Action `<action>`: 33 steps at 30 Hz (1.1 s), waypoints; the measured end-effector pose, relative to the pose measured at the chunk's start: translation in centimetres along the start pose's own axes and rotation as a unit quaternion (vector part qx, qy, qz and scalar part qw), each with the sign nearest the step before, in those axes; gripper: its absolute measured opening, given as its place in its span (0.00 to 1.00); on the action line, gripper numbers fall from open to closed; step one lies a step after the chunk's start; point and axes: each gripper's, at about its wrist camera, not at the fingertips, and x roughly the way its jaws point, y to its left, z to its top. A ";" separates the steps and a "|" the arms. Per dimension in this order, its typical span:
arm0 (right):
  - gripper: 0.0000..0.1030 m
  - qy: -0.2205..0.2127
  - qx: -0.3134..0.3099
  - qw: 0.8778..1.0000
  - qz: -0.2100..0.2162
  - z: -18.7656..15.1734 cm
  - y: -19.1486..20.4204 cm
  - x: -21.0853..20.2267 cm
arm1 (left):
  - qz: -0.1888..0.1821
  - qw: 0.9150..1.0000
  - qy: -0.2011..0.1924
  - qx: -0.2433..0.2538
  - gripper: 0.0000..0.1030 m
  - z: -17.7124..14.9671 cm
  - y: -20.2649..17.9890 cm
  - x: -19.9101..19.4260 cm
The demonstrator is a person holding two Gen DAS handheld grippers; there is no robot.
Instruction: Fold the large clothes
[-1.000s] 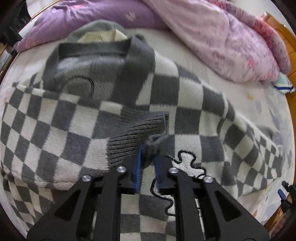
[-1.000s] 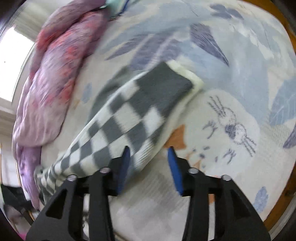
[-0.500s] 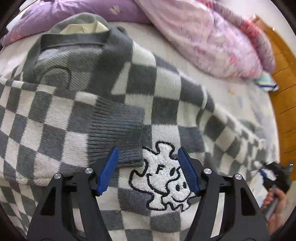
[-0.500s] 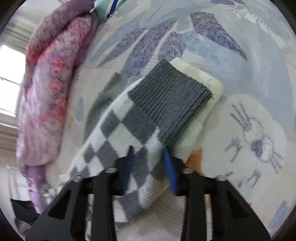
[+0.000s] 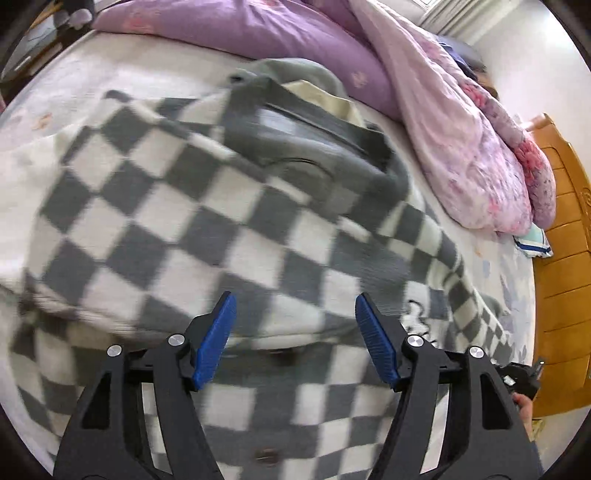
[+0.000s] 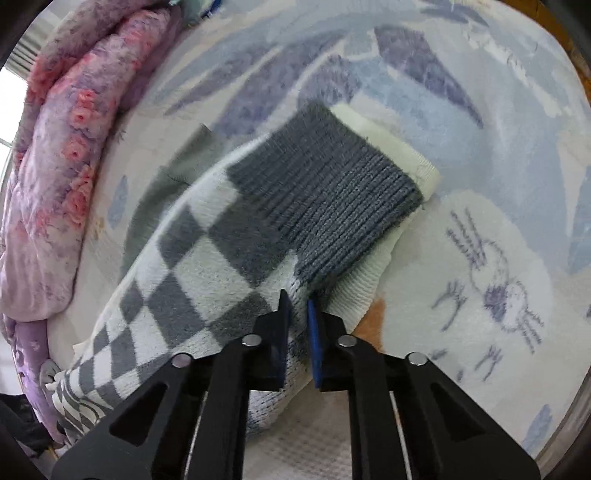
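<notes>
A grey-and-white checked sweater (image 5: 177,221) lies spread on the bed, its grey collar (image 5: 317,125) toward the pillows. My left gripper (image 5: 294,297) hovers open over the sweater's body with nothing between its fingers; this view is blurred. One sleeve (image 6: 221,258) stretches out across the printed sheet and ends in a grey ribbed cuff (image 6: 332,199). My right gripper (image 6: 297,297) is closing, and its blue pads pinch a fold of the sleeve just behind the cuff. A cream layer shows under the cuff.
A pink floral quilt (image 5: 461,129) and a purple pillow (image 5: 258,33) lie bunched along the far side of the bed. The wooden bed frame (image 5: 565,258) runs along the right. A hand with the other gripper (image 5: 521,376) shows at the lower right.
My left gripper let go of the folded sleeve's cuff, opened wide and swung away across the sweater. My right gripper sank onto the outstretched sleeve and closed on it.
</notes>
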 end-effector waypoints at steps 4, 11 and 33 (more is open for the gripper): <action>0.07 -0.060 -0.021 0.998 0.030 -1.0 1.3 -3.8 | 0.010 1.000 -0.002 -0.016 0.66 0.0 3.4 -1.6; 0.06 -0.124 -0.169 0.974 0.088 -5.8 10.8 -11.2 | 0.011 1.000 -0.013 -0.013 0.66 0.0 6.1 -4.2; 0.12 0.105 -0.525 0.811 0.234 -52.2 41.1 -6.4 | 0.025 0.997 -0.043 -0.065 0.66 1.7 17.6 -8.9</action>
